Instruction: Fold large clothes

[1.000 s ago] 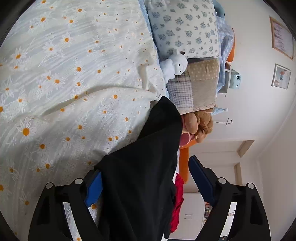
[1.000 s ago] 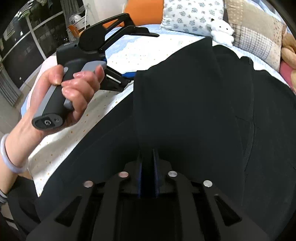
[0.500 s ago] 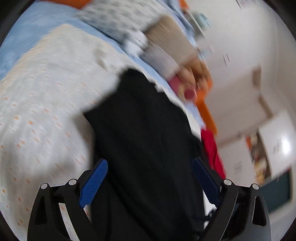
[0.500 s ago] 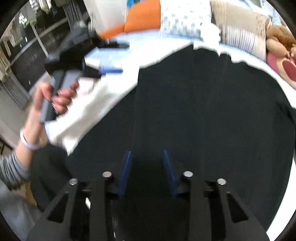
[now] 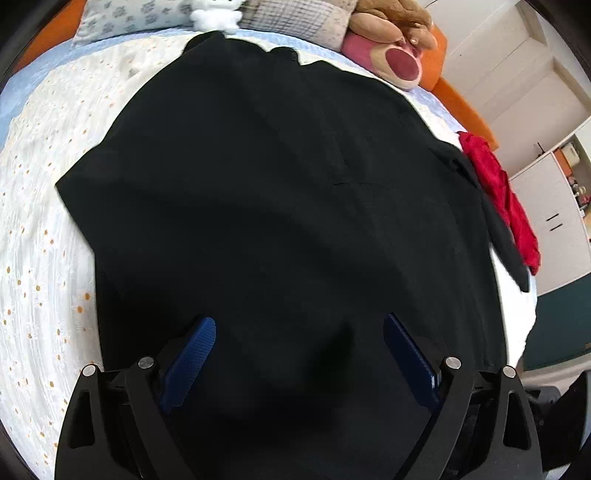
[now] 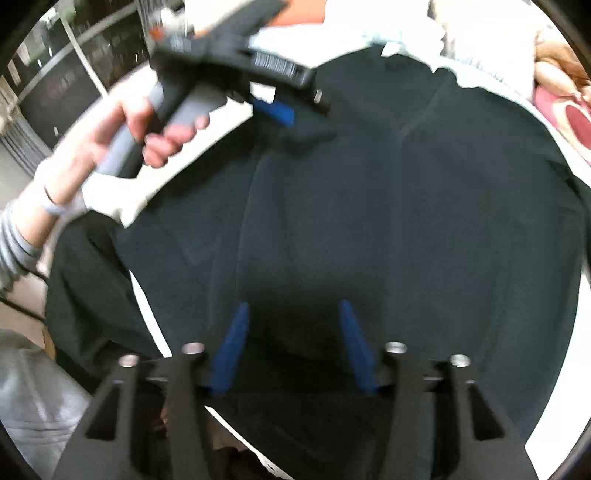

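- A black garment (image 5: 280, 177) lies spread over the daisy-print bedspread (image 5: 40, 236), filling mid-frame.
- Pillows (image 5: 133, 14) line the top edge; white cupboards (image 5: 554, 206) stand at right.
- Left gripper (image 5: 299, 350): jaws wide, holding nothing.
- Right gripper (image 6: 293, 339): jaws opening, empty.
- Only the right wrist view shows the hand (image 6: 122, 129).

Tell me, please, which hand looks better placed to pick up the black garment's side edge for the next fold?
Probably the left. Its tongs are open over the black garment, with the garment's edge on the floral bedspread just beside them. The right tongs, jaws opening, sit over mid-cloth.
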`<action>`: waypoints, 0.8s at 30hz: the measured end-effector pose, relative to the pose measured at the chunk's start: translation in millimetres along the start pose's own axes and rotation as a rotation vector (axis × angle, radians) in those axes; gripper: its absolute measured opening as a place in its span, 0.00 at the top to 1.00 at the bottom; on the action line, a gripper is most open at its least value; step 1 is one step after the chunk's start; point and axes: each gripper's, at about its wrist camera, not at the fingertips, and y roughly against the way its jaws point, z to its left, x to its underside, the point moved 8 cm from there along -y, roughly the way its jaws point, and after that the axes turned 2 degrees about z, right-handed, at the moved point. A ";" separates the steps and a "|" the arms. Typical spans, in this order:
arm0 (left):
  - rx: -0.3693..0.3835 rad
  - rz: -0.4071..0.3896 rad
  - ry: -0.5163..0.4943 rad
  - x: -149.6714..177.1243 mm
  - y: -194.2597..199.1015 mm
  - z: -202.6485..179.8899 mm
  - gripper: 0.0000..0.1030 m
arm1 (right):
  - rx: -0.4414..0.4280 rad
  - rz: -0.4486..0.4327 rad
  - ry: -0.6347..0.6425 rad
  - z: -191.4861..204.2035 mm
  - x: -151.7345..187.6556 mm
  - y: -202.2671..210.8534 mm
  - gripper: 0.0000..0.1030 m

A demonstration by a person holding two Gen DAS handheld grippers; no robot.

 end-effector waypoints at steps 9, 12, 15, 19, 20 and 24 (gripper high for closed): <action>0.154 -0.032 -0.089 -70.1 15.3 -90.1 0.09 | 0.228 -0.328 -0.539 -203.1 74.7 128.3 0.29; 0.175 -0.015 -0.124 -90.2 -2.1 -118.2 0.09 | 0.353 -0.387 -0.770 -289.7 135.9 170.9 0.21; 0.158 0.008 -0.163 -108.0 -40.0 -156.5 0.09 | 0.450 -0.407 -0.937 -359.2 191.9 205.9 0.20; 0.224 0.043 -0.132 -116.8 -71.1 -180.7 0.09 | 0.498 -0.432 -1.063 -416.0 234.0 226.0 0.20; 0.236 0.047 -0.119 -119.3 -79.8 -185.7 0.09 | 0.506 -0.434 -1.098 -428.4 243.7 227.4 0.19; 0.264 0.058 -0.077 -129.8 -107.0 -200.5 0.09 | 0.469 -0.401 -1.166 -456.6 260.2 213.7 0.19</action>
